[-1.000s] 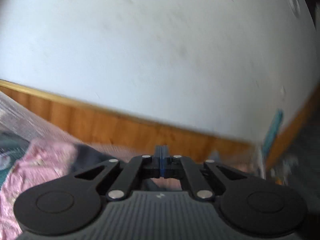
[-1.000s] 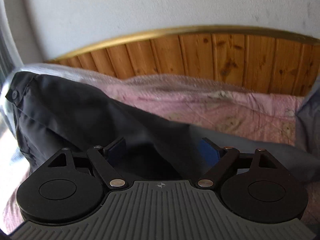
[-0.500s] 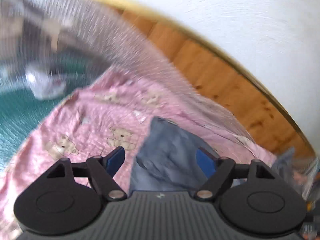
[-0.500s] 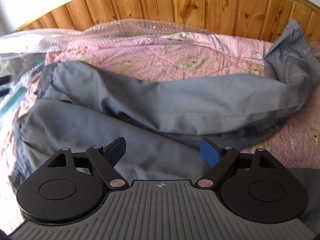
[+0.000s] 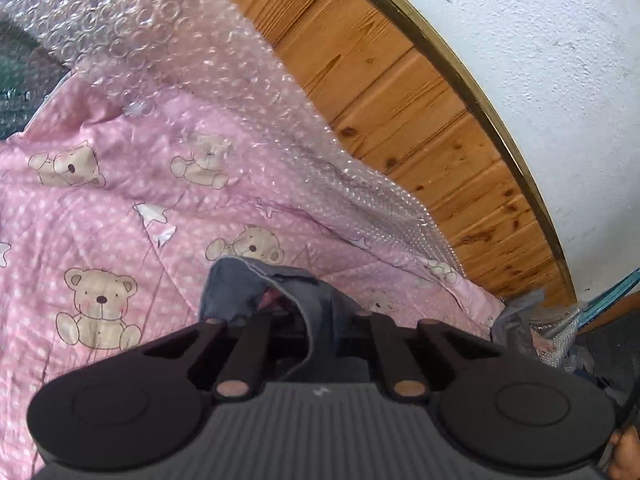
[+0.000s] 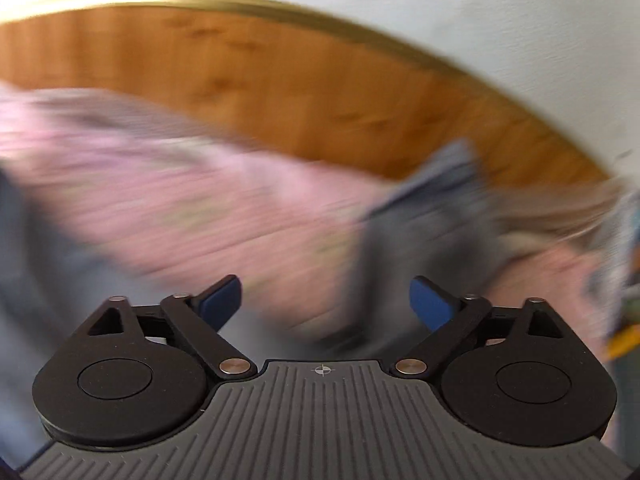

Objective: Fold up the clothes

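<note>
From the left wrist view, the left gripper sits low over the pink teddy-bear quilt, and a grey garment rises straight out from between its fingers. The linkage arms are drawn in and cloth fills the gap, so I judge it clamped on a hem or corner, though the pads themselves are hidden. Bubble wrap lies along the quilt's far edge, against the wooden headboard.

From the right wrist view, everything is smeared by motion. The right gripper has its 2 blue pads wide apart, holding nothing. A grey fold of the garment stands ahead and slightly right of the jaws, running away toward the headboard. The left hand is plainly nearer the cloth; the right must reach forward-right for it.
</note>
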### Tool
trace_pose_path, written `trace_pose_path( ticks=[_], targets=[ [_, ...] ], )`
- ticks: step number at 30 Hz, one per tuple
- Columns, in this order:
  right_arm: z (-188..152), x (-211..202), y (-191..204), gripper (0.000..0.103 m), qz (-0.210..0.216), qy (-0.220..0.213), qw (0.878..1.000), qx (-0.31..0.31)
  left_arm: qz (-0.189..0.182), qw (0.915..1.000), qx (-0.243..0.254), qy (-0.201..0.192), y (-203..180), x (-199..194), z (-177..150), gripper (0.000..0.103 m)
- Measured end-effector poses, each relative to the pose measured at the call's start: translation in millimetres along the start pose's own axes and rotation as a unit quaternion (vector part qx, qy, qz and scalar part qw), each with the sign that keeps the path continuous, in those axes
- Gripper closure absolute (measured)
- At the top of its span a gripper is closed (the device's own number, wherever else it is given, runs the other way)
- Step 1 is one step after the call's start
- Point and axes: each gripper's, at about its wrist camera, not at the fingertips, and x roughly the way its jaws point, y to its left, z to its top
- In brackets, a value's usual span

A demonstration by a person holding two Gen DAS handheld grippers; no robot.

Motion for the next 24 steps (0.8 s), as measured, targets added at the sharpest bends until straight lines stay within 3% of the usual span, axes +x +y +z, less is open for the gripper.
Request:
trace_pose_path(
  ticks=[3, 4, 6, 7, 9, 10, 11, 12, 13, 14, 17, 20, 22, 24],
  targets=[
    [14.0, 75.7, -58.4, 0.004, -0.036, 0.042, 0.995, 0.078, 0.027, 0.9996, 0.001, 0.011, -0.1, 7.6, 2.7, 0.059],
    [10.9, 101.1, -84.6, 0.004, -0.027, 0.061, 0.988, 0.138, 0.035, 0.9993, 0.004, 0.014, -2.1, 10.4, 4.4, 0.044],
    [-5.6, 143.5, -126.9, 0.005, -0.002, 0.101, 0.964, 0.245, 0.043, 0.9988, 0.01, 0.02, -7.9, 15.7, 7.0, 0.037],
    [-14.9, 161.3, -141.8, 0.005, 0.013, 0.117, 0.951, 0.285, 0.037, 0.9989, 0.016, 0.023, -12.9, 18.1, 7.1, 0.039],
    [-31.9, 184.3, -157.0, 0.008, 0.045, 0.13, 0.932, 0.336, 0.029, 0.9987, 0.034, 0.025, -24.5, 22.5, 6.2, 0.078],
    [-40.2, 192.0, -162.3, 0.019, 0.071, 0.13, 0.92, 0.363, 0.033, 0.9981, 0.049, 0.018, -31.7, 21.8, 3.6, 0.099],
    [-47.7, 198.3, -167.4, 0.049, 0.106, 0.124, 0.905, 0.393, 0.037, 0.9974, 0.061, 0.008, -38.5, 19.4, 0.5, 0.1],
    [-53.4, 200.6, -172.0, 0.066, 0.145, 0.11, 0.888, 0.421, 0.038, 0.9972, 0.063, -0.008, -43.5, 12.9, -2.3, 0.1],
    [-58.1, 199.9, -176.4, 0.089, 0.177, 0.094, 0.873, 0.444, 0.038, 0.9971, 0.058, -0.03, -47.1, 3.4, -4.9, 0.1],
    [-61.6, 196.0, -180.9, 0.098, 0.2, 0.074, 0.862, 0.459, 0.033, 0.9966, 0.048, -0.059, -48.8, -9.5, -7.0, 0.1],
    [-67.2, 155.3, -201.5, 0.1, 0.221, -0.015, 0.851, 0.477, 0.003, 0.9864, -0.006, -0.164, -43.1, -68.6, -14.9, 0.101],
    [-70.7, 79.7, -229.8, 0.101, 0.212, -0.131, 0.839, 0.484, -0.012, 0.9663, -0.043, -0.254, -39.7, -128.6, -28.7, 0.101],
    [-63.5, 17.0, -240.1, 0.101, 0.182, -0.207, 0.846, 0.457, 0.003, 0.9537, -0.089, -0.287, -28.8, -149.7, -36.9, 0.1],
    [-45.6, -13.8, -235.7, 0.099, 0.127, -0.198, 0.866, 0.441, 0.047, 0.9497, -0.139, -0.276, -12.2, -145.6, -37.5, 0.1]
  ],
)
